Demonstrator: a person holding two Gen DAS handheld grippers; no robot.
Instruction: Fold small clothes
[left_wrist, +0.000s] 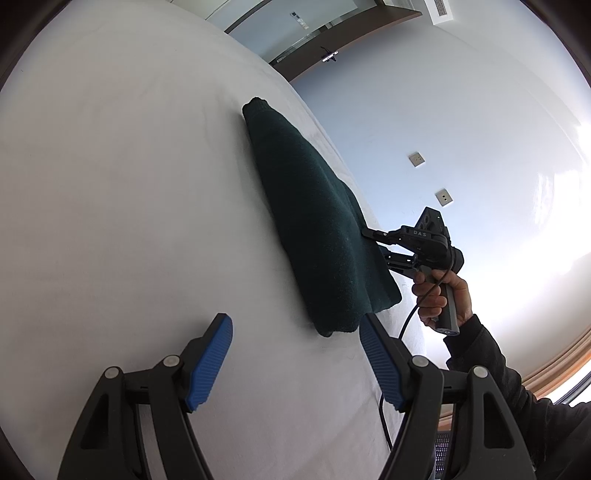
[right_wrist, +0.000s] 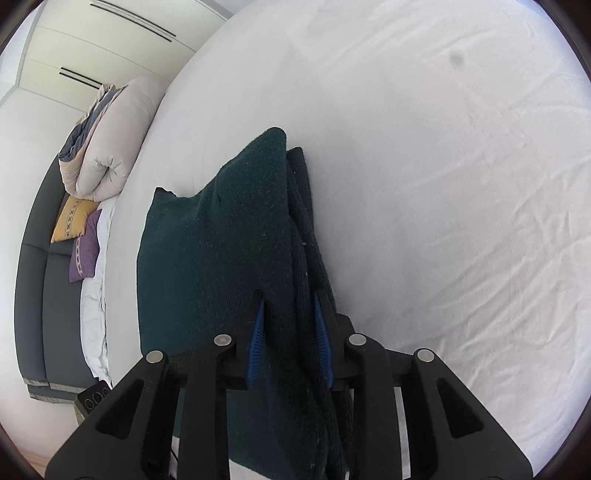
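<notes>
A dark green knitted garment (left_wrist: 314, 206) lies folded lengthwise on the white bed sheet (left_wrist: 110, 184). My left gripper (left_wrist: 295, 350) is open and empty, just short of the garment's near end. My right gripper (left_wrist: 373, 236) grips the garment's right edge, held by a hand. In the right wrist view the garment (right_wrist: 221, 251) shows in several stacked layers, and my right gripper (right_wrist: 290, 332) is shut on them, blue pads (right_wrist: 258, 328) pressed against the cloth.
A rolled beige duvet (right_wrist: 110, 147), a yellow pillow (right_wrist: 72, 218) and a purple pillow (right_wrist: 85, 251) lie by the dark headboard (right_wrist: 48, 277). A white wall (left_wrist: 461, 147) with two sockets stands beyond the bed's edge.
</notes>
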